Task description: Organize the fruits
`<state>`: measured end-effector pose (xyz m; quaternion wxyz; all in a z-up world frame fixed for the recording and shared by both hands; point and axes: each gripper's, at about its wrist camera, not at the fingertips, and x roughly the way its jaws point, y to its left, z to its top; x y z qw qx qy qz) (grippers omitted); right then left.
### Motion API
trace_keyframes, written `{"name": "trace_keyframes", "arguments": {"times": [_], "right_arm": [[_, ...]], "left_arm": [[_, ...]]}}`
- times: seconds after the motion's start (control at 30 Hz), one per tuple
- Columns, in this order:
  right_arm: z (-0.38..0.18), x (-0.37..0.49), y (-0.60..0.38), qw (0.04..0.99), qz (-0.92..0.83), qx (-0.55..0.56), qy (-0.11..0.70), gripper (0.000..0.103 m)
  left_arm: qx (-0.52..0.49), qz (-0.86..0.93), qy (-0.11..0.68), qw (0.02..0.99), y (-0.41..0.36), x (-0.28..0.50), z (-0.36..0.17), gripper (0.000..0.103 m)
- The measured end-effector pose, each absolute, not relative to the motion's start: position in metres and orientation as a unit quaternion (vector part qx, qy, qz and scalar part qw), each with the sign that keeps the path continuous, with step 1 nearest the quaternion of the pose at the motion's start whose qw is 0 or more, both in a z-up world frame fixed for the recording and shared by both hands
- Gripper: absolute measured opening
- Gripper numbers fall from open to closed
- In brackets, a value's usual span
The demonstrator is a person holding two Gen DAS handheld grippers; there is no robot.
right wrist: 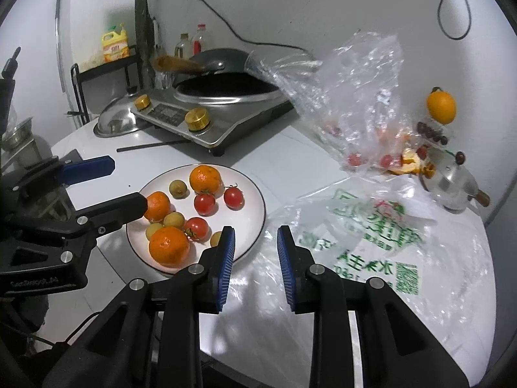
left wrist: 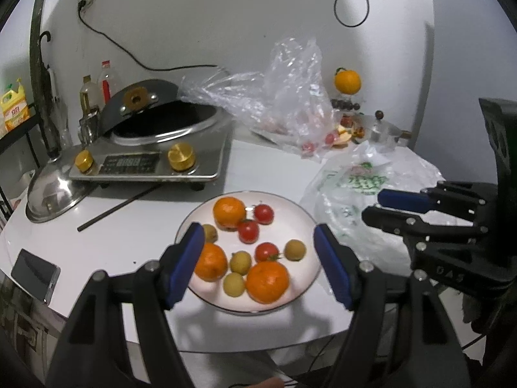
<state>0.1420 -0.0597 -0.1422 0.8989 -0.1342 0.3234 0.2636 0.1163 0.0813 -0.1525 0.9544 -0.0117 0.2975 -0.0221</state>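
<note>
A white plate (left wrist: 290,208) on the white table holds three oranges (left wrist: 267,281), three small red tomatoes (left wrist: 248,231) and several small yellow-green fruits (left wrist: 240,262). My left gripper (left wrist: 260,260) is open and empty, hovering over the plate's near side with its fingers spread either side of it. The plate also shows in the right wrist view (right wrist: 248,200). My right gripper (right wrist: 256,270) is open and empty, above the table just right of the plate's rim. It also shows in the left wrist view (left wrist: 376,205).
A printed plastic bag (right wrist: 381,236) lies right of the plate. A clear bag (left wrist: 290,97) with tomatoes sits behind. An induction cooker with a wok (left wrist: 155,148), a steel lid (left wrist: 51,194), a chopstick (left wrist: 119,203) and a phone (left wrist: 34,274) are to the left. An orange (left wrist: 347,81) and a kettle (right wrist: 452,184) stand at the far right.
</note>
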Motion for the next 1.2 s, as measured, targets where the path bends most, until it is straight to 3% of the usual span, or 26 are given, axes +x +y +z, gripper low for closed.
{"name": "trace_keyframes", "arguments": {"times": [0.2,0.3,0.4,0.53,0.87,1.0,1.1,1.2], "right_arm": [[-0.127,0.121,-0.08,0.911,0.249,-0.127,0.304,0.029],[-0.119,0.111,-0.09,0.917,0.24,-0.122,0.293,0.03],[-0.111,0.101,-0.101,0.924,0.231,-0.116,0.282,0.03],[-0.1,0.089,-0.115,0.932,0.22,-0.109,0.266,0.042],[-0.066,0.065,-0.138,0.951,0.195,-0.099,0.218,0.045],[-0.051,0.059,-0.143,0.957,0.19,-0.09,0.199,0.053],[-0.038,0.055,-0.148,0.962,0.185,-0.079,0.183,0.064],[-0.027,0.052,-0.153,0.967,0.178,-0.073,0.17,0.065]], "left_arm": [[-0.006,-0.036,0.281,0.959,0.064,0.103,-0.139,0.072],[-0.003,-0.039,0.267,0.963,0.057,0.095,-0.129,0.085],[0.004,-0.047,0.254,0.966,0.05,0.086,-0.119,0.087],[0.01,-0.056,0.243,0.968,0.043,0.077,-0.109,0.087],[0.008,-0.067,0.216,0.974,0.032,0.065,-0.075,0.089],[0.003,-0.065,0.196,0.978,0.03,0.06,-0.054,0.09],[0.005,-0.069,0.177,0.982,0.029,0.056,-0.04,0.096],[0.003,-0.065,0.161,0.985,0.029,0.051,-0.026,0.098]]}}
